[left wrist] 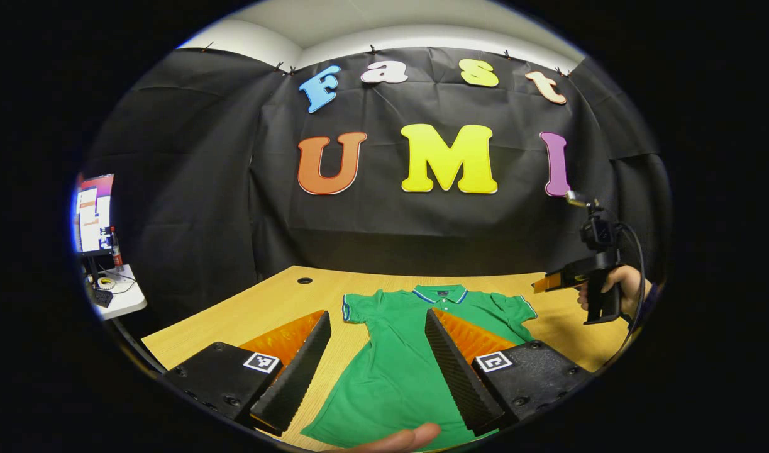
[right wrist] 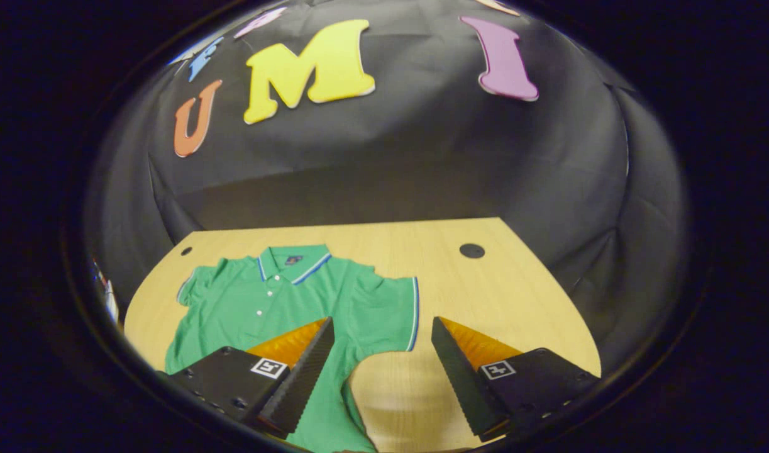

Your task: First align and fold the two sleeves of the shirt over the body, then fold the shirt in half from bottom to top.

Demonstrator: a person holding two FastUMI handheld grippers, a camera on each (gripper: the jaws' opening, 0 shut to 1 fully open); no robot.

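Observation:
A green polo shirt [left wrist: 397,365] with blue-and-white trim lies flat on the wooden table [left wrist: 265,308], collar toward the far wall and both short sleeves spread out. My left gripper [left wrist: 376,322] hangs open above the shirt's body and holds nothing. The right gripper view has the same shirt [right wrist: 277,308] at lower left, its nearer sleeve [right wrist: 390,308] lying between my fingers' line. My right gripper [right wrist: 381,328] stands open over that sleeve's edge, holding nothing. In the left gripper view the right gripper [left wrist: 547,281] shows far right, held by a hand [left wrist: 614,286] above the table.
The black cloth wall closes the back and sides. Round cable holes [left wrist: 305,280] [right wrist: 471,250] sit near the table's far corners. A side table with a screen and small items [left wrist: 104,277] stands at far left. A fingertip [left wrist: 403,438] shows at the bottom edge.

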